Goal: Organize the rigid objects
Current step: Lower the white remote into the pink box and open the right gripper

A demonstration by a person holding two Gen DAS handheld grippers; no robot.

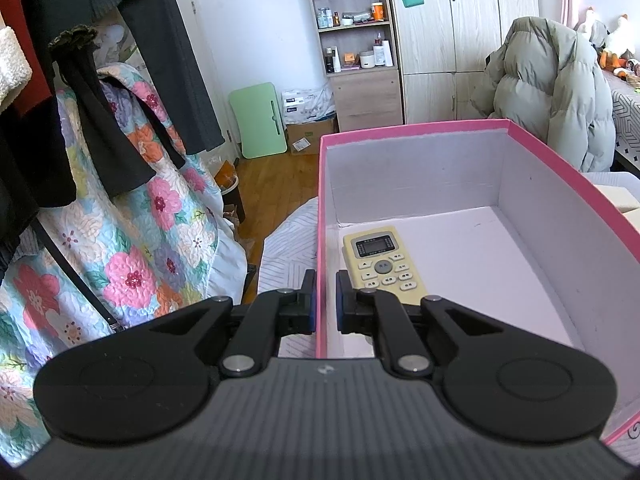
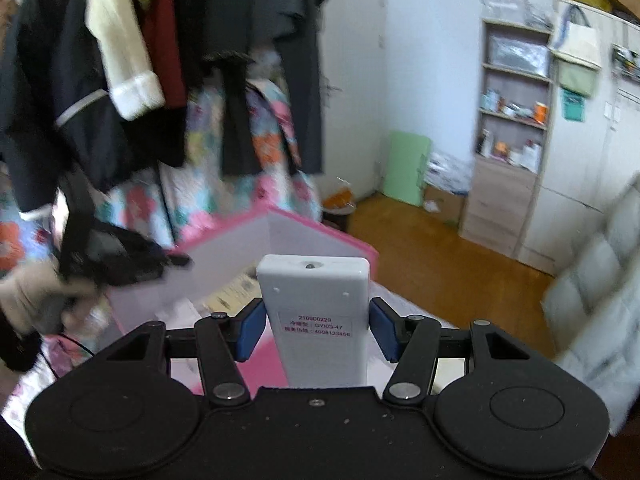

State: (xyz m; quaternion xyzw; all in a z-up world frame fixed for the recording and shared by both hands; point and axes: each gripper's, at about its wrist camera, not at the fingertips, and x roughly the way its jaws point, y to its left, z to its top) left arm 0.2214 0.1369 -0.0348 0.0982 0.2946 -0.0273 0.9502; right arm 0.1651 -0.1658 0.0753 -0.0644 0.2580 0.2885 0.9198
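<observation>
A pink box [image 1: 568,172] with a white inside lies open in the left wrist view. A yellowish remote [image 1: 382,264] lies face up on its floor near the left wall. My left gripper [image 1: 326,304] is shut on that left wall, one finger inside and one outside. In the right wrist view, my right gripper [image 2: 318,332] is shut on a white remote [image 2: 316,312], held back side up with its label showing. It hangs above and in front of the pink box [image 2: 320,236]. The left gripper [image 2: 120,254] and a gloved hand [image 2: 32,300] show blurred at the box's left.
Dark clothes [image 1: 80,80] hang over a floral quilt [image 1: 140,240] on the left. A shelf unit [image 1: 356,40], wardrobe [image 1: 460,40], green board [image 1: 260,124] and cardboard box [image 1: 308,136] stand along the far wall on the wooden floor. A padded coat [image 1: 560,92] drapes behind the box.
</observation>
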